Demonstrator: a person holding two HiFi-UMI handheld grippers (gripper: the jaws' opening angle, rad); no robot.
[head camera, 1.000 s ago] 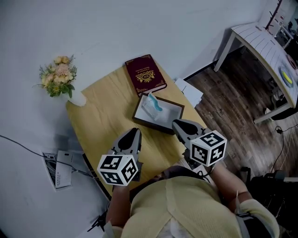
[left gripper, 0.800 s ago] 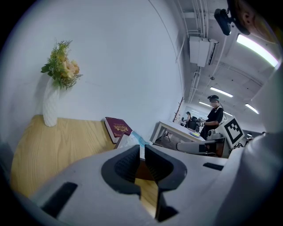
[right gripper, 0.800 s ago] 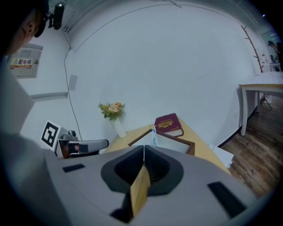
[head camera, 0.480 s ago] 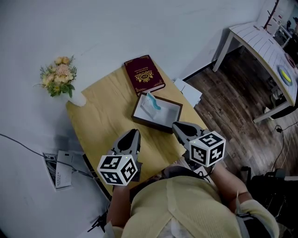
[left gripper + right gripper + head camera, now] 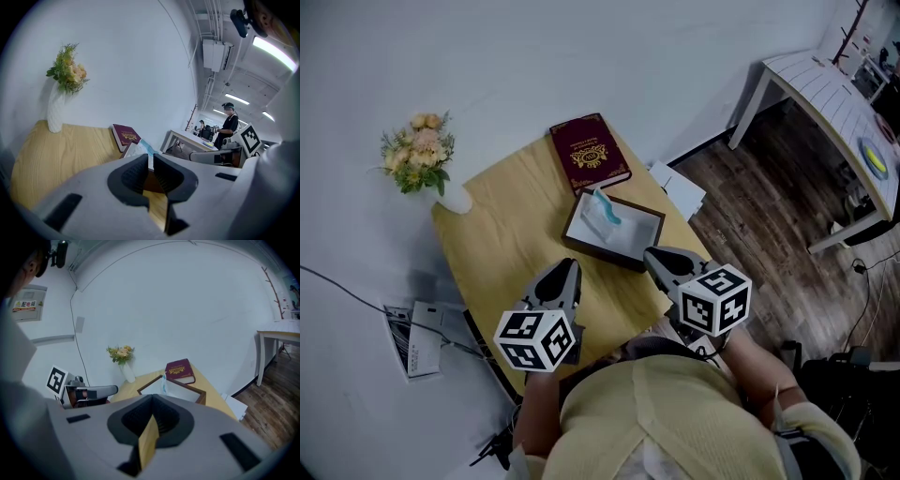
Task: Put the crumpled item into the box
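Observation:
A pale blue and white crumpled item (image 5: 602, 211) lies at the left end of a dark-rimmed box (image 5: 600, 253) with a white inside, in the middle of a round wooden table (image 5: 502, 234). Both grippers hover at the table's near edge, short of the box. My left gripper (image 5: 565, 272) is shut with nothing in it. To the box's near right, my right gripper (image 5: 652, 257) is shut and empty too. The left gripper view shows the crumpled item (image 5: 143, 146) just beyond the closed jaws. The right gripper view shows the box (image 5: 192, 390) ahead with the item (image 5: 163, 380) standing up in it.
A maroon book (image 5: 589, 153) lies behind the box. A white vase of flowers (image 5: 422, 159) stands at the table's far left. White papers (image 5: 680, 187) lie on the floor by the wall, a white table (image 5: 825, 84) stands at the right, and people (image 5: 229, 124) stand far off.
Almost nothing differs: both grippers keep their places at the near edge, and the right one has edged very slightly left. The crumpled item stays in the box.

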